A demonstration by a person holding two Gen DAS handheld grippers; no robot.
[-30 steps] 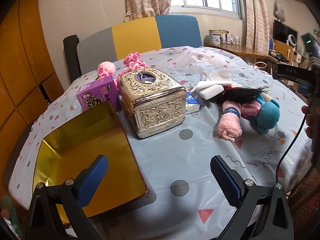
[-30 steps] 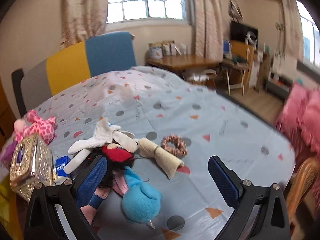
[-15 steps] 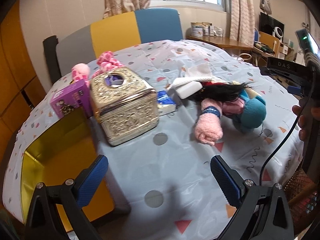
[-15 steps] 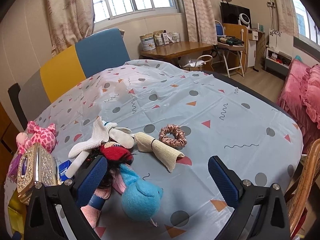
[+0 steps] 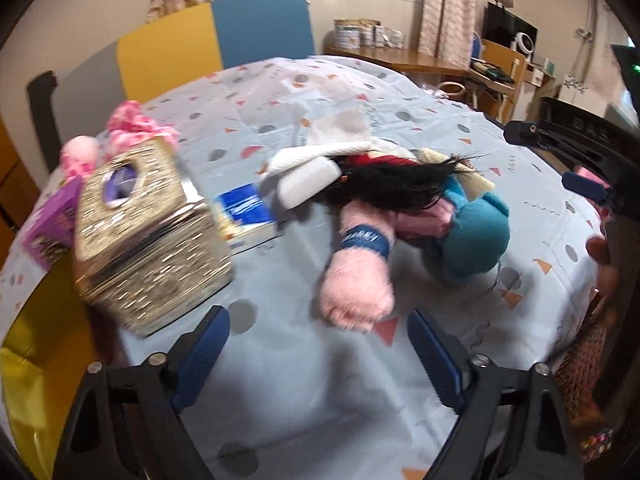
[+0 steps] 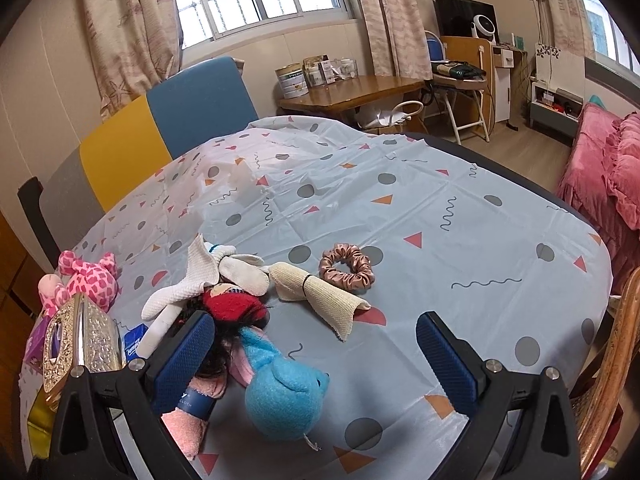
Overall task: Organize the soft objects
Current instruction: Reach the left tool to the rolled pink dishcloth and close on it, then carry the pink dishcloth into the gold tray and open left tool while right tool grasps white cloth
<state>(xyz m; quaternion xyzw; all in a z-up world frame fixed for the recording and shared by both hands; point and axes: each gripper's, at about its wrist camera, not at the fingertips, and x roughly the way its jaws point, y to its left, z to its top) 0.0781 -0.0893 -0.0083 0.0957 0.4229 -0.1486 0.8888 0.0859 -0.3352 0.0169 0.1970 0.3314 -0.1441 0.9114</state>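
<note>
A heap of soft things lies on the patterned tablecloth: a rolled pink towel with a blue band, a blue plush, a black-haired doll and white cloths. My left gripper is open and empty, just in front of the pink towel. My right gripper is open and empty, over the blue plush. A beige rolled cloth, a pink scrunchie and a pink spotted plush lie further off.
A gold tissue box stands left of the heap, with a purple box behind it and a yellow tray at the near left. A blue packet lies by the box. A chair stands behind the table.
My left gripper has swung right and forward, from over the yellow tray to the pink towel. My right gripper has come nearer the heap. Both stay open.
</note>
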